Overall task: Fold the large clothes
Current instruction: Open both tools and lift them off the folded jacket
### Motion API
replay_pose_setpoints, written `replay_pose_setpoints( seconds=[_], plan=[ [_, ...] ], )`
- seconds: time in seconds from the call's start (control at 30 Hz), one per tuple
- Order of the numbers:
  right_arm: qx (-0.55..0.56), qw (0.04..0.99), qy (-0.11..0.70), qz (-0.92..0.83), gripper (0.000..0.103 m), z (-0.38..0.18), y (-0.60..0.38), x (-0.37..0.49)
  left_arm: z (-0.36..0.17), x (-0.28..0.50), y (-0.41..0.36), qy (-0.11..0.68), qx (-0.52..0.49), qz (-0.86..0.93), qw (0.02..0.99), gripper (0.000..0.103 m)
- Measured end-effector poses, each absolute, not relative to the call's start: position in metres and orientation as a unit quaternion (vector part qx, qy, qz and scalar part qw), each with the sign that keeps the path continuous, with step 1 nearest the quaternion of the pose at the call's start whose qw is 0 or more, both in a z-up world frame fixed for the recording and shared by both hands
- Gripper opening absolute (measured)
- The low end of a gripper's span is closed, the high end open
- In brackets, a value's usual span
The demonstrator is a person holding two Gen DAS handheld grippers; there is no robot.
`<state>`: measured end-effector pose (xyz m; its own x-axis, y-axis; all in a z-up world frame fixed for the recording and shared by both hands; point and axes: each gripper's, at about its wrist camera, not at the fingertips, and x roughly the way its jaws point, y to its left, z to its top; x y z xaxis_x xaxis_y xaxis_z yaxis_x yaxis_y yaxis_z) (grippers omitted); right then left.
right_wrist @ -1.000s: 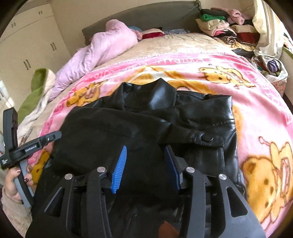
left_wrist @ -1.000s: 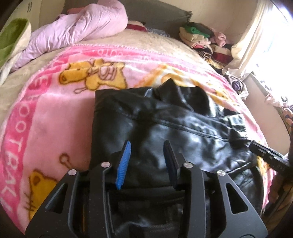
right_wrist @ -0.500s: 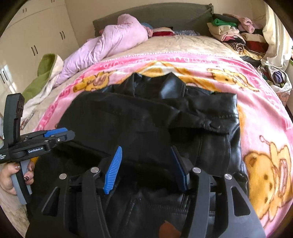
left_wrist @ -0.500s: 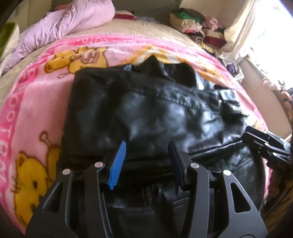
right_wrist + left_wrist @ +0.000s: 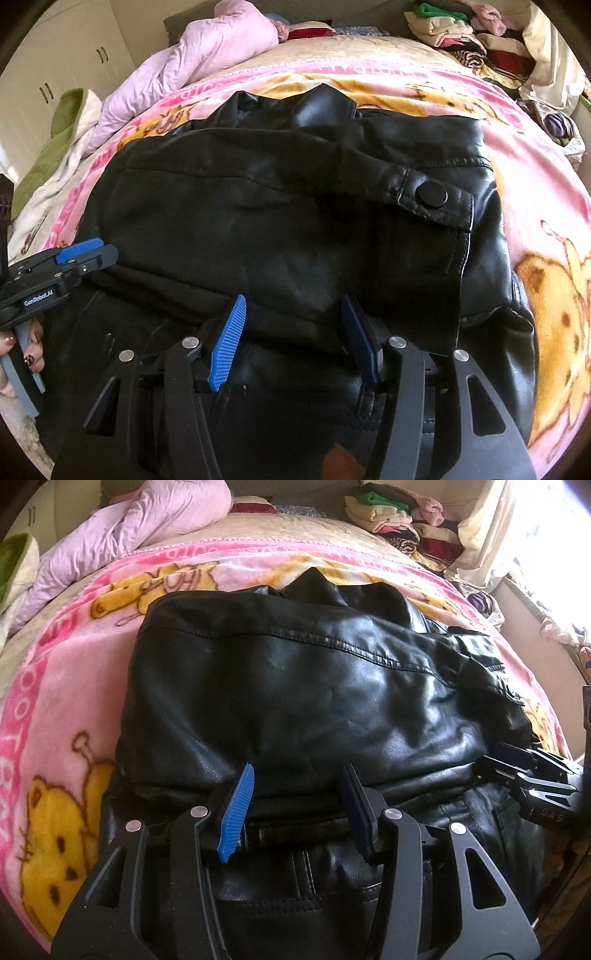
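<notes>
Fingers (image 5: 245,808) of my left gripper (image 5: 295,806) stand apart, and I see no cloth pinched between them; they hover just over the near fold of the jacket (image 5: 295,694). My right gripper (image 5: 291,336) is the same: its blue fingers (image 5: 227,343) are spread, with only the dark leather below them, and I cannot tell if the tips touch it. Both pairs have just been opening, with nothing caught between them.

In the right view my left gripper shows at the left edge, and my left hand (image 5: 14,354) closes around its grey handle. In the left view my right gripper (image 5: 532,779) shows at the right edge, over the jacket's near right part.

The jacket is black, lying folded on a pink blanket (image 5: 66,686) with yellow bears, which covers the bed. Its collar (image 5: 325,107) points away from me, and a cuff with a snap button (image 5: 430,194) lies across its right side.

Farther away a lilac duvet (image 5: 207,55) is bunched by the headboard, and a pile of folded clothes (image 5: 454,26) sits at the far right corner.
</notes>
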<state>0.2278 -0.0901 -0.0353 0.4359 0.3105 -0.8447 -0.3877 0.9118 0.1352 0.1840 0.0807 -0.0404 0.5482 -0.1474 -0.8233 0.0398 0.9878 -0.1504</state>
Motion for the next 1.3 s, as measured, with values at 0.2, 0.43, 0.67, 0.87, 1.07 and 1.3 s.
replay_pose_setpoints(
  seconds=[0.2, 0.43, 0.67, 0.87, 1.07, 1.3],
  plan=[
    [-0.008, 0.848, 0.486, 0.212, 0.056, -0.028, -0.098, 0.227, -0.039, 0.184, 0.080, 0.471, -0.059, -0.055, 0.879, 0.043],
    [0.011, 0.861, 0.458, 0.219, 0.065, -0.008, -0.101, 0.212, -0.029, 0.182, 0.080, 0.466, -0.064, -0.057, 0.881, 0.046],
    [0.032, 0.874, 0.433, 0.219, 0.081, 0.012, -0.108, 0.202, -0.010, 0.175, 0.078, 0.452, -0.077, -0.065, 0.886, 0.057],
    [0.049, 0.880, 0.416, 0.224, 0.086, 0.029, -0.116, 0.197, 0.010, 0.167, 0.082, 0.433, -0.094, -0.070, 0.894, 0.068],
    [0.055, 0.888, 0.399, 0.222, 0.094, 0.047, -0.121, 0.191, 0.032, 0.160, 0.090, 0.411, -0.114, -0.074, 0.902, 0.086],
    [0.053, 0.897, 0.378, 0.221, 0.097, 0.064, -0.124, 0.180, 0.059, 0.147, 0.101, 0.382, -0.133, -0.074, 0.911, 0.093]
  ],
)
